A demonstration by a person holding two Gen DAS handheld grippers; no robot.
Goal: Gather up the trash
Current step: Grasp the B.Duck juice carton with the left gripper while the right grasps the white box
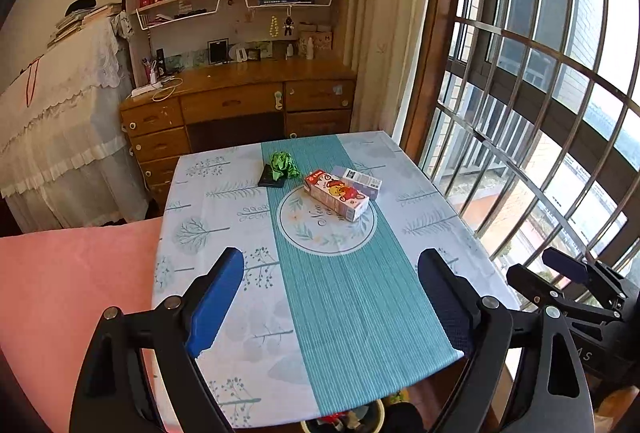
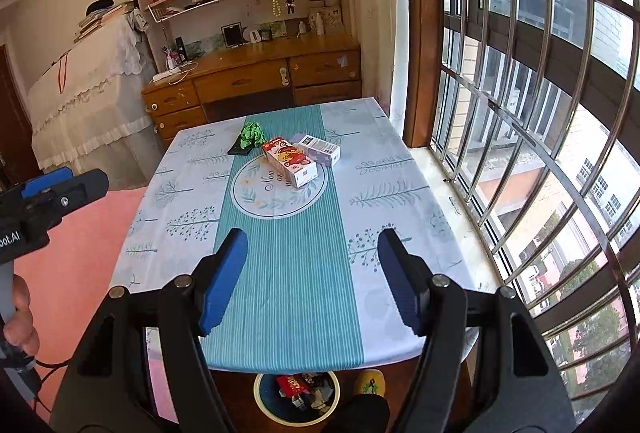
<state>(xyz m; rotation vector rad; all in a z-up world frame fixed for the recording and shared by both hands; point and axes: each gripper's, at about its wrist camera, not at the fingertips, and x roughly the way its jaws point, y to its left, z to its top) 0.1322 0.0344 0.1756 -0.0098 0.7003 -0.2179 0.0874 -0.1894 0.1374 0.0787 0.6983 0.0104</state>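
Observation:
On the table [image 1: 224, 217] [image 2: 400, 161] lie a crumpled green wrapper [image 1: 283, 164] [image 2: 253, 133] on a flat black packet [image 1: 271, 180] [image 2: 239, 149], a red and white cartoon box [image 1: 336, 195] [image 2: 289, 161], and a pale purple box [image 1: 360, 182] [image 2: 320, 149] behind it. My left gripper [image 1: 332, 273] is open and empty above the near table edge. My right gripper [image 2: 312, 253] is open and empty, also short of the items; it shows at the right of the left wrist view [image 1: 560, 273]. A trash bin [image 2: 297, 399] [image 1: 344, 419] with rubbish stands on the floor under the near edge.
A pink bed [image 1: 72, 293] lies left of the table. A barred window [image 2: 540, 113] runs along the right. A wooden desk with drawers [image 1: 240, 105] and bookshelves stand beyond the table. A yellow slipper [image 2: 370, 383] is beside the bin.

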